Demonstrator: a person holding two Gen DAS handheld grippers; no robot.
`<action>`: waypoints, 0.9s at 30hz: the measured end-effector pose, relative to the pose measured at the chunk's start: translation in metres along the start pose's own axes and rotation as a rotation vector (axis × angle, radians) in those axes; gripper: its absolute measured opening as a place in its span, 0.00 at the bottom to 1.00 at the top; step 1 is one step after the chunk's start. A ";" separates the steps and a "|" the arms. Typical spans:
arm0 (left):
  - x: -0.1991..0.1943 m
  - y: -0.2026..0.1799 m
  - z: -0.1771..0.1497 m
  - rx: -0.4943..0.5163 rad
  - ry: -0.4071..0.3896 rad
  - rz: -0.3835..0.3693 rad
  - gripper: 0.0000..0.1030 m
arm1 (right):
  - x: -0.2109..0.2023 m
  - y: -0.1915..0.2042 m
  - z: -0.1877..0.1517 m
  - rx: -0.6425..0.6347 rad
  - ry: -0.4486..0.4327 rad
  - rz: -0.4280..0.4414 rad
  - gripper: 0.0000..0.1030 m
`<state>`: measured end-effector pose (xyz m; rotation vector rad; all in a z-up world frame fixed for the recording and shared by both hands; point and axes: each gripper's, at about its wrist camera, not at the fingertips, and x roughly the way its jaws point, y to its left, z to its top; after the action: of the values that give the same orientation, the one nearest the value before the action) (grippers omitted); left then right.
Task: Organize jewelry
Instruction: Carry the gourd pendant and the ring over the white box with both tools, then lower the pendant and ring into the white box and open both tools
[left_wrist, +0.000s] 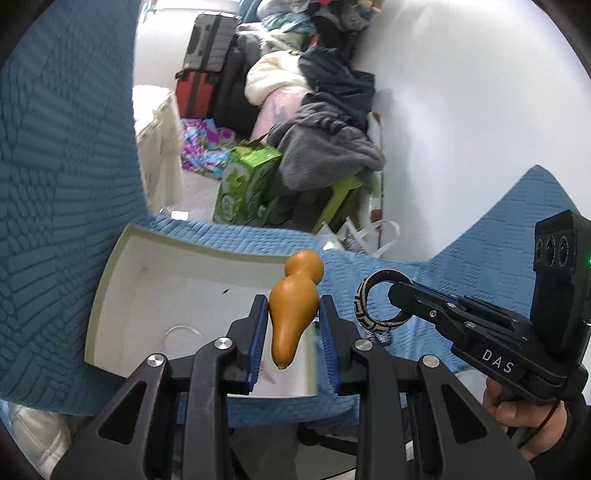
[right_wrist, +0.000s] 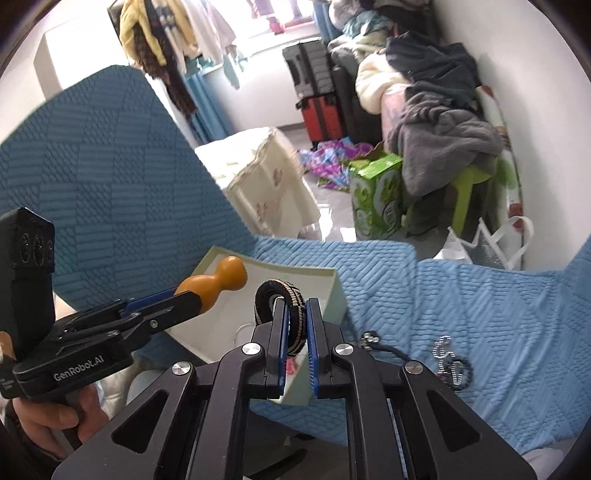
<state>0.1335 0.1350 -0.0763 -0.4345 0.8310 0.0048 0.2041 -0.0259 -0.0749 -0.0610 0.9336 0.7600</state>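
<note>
Left gripper (left_wrist: 293, 317) fingers clamp a smooth, rigid orange gourd-shaped ornament (left_wrist: 291, 306) at its slippery waist above the shallow white open box (left_wrist: 110, 295), right gripper (right_wrist: 295, 328) fingers pinch a light, stiff black-and-white beaded bangle (right_wrist: 291, 314) just beside the box.

The right claw (right_wrist: 297, 332) pinches a black-and-white beaded bracelet (right_wrist: 282, 299) between its blue pads, above a shallow pale box (right_wrist: 334, 291) on the blue quilted cover (right_wrist: 461, 306). At left, the left claw (right_wrist: 192, 297) grips an orange gourd-shaped piece (right_wrist: 221, 278). Beaded jewelry (right_wrist: 448, 360) lies on the cover at right.
</note>
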 end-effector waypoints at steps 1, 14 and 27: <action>0.002 0.005 -0.001 -0.004 0.006 0.005 0.28 | 0.007 0.002 -0.001 -0.002 0.013 0.001 0.07; 0.057 0.067 -0.022 -0.060 0.151 0.053 0.28 | 0.089 0.011 -0.021 -0.044 0.165 -0.030 0.07; 0.082 0.089 -0.030 -0.070 0.235 0.056 0.28 | 0.122 0.020 -0.036 -0.047 0.227 -0.049 0.08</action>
<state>0.1524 0.1913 -0.1856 -0.4838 1.0769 0.0356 0.2107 0.0447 -0.1823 -0.2139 1.1254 0.7398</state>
